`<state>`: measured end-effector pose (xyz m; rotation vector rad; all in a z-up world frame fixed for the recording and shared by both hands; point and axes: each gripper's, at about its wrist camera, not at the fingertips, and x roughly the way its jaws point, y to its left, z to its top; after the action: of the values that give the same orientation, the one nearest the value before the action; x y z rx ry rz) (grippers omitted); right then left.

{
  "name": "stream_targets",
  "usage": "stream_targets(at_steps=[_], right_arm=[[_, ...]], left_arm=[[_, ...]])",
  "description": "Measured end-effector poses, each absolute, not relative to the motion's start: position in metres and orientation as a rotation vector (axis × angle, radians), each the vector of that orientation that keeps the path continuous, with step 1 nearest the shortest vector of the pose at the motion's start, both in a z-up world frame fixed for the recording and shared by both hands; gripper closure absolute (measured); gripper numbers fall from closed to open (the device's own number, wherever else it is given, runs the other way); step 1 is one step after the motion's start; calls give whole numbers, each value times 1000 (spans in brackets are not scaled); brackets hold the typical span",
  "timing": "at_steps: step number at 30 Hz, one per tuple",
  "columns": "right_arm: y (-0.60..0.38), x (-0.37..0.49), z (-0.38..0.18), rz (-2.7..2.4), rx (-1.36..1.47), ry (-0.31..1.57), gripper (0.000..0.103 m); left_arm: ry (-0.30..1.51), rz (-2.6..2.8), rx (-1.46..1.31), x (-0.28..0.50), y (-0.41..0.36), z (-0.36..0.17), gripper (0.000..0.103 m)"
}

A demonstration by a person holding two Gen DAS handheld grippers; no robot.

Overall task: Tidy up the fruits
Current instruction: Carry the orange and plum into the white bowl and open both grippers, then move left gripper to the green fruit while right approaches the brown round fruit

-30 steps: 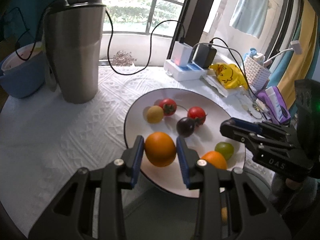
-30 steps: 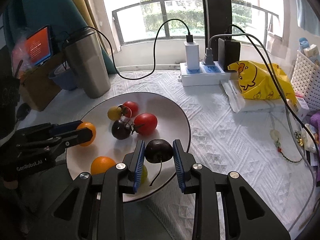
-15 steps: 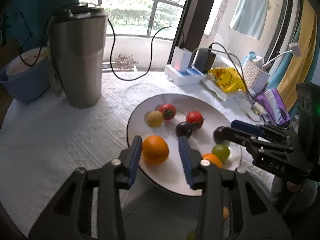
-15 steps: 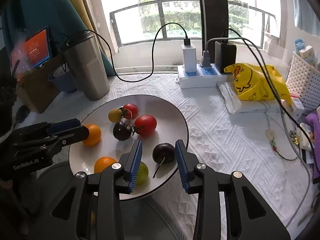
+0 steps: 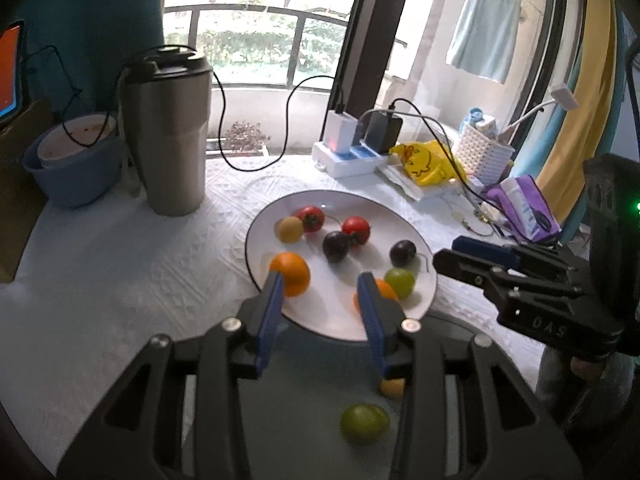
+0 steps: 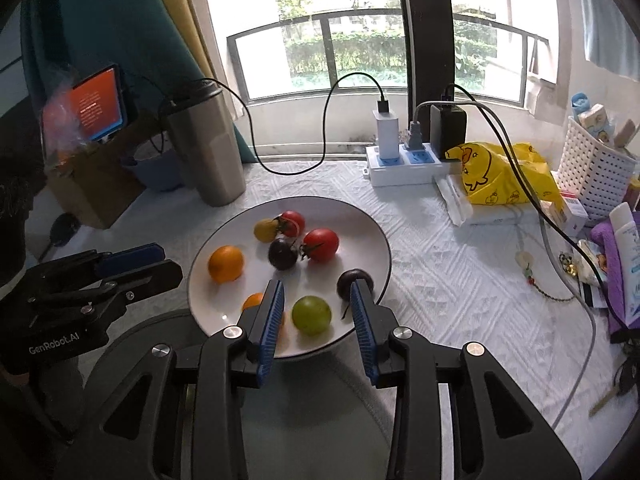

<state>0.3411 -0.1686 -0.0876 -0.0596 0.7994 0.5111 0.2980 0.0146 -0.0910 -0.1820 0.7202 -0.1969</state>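
A white plate (image 5: 320, 204) (image 6: 372, 236) holds several fruits. The orange (image 5: 291, 273) (image 6: 225, 264) lies at its left edge, just ahead of my open, empty left gripper (image 5: 320, 284). The dark plum (image 6: 350, 281) (image 5: 402, 253) lies at the plate's right, beside my open, empty right gripper (image 6: 316, 292). A green fruit (image 6: 311, 314) lies between the right fingers. Two red tomatoes, a yellow fruit, a dark tomato (image 6: 282, 253) and a second orange (image 5: 385, 289) also lie on the plate. A green fruit (image 5: 364, 424) and a small yellow one (image 5: 391, 387) lie on a grey surface under the left gripper.
A steel tumbler (image 5: 168, 136) and a blue bowl (image 5: 72, 168) stand at the back left. A power strip (image 6: 404, 168) with chargers, a yellow bag (image 6: 500, 180) and a white basket (image 6: 596, 172) stand at the back right. Cables trail over the white cloth.
Both grippers opened, letting the orange and the dark plum down onto the plate, then drew back from it.
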Motion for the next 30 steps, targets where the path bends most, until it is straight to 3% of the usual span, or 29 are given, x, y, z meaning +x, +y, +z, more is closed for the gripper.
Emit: stream_targets(at_steps=[30], right_arm=[[-196,271,-92,514,-16,815,66]], left_arm=[[766,-218,-182,230,-11,-108,63]])
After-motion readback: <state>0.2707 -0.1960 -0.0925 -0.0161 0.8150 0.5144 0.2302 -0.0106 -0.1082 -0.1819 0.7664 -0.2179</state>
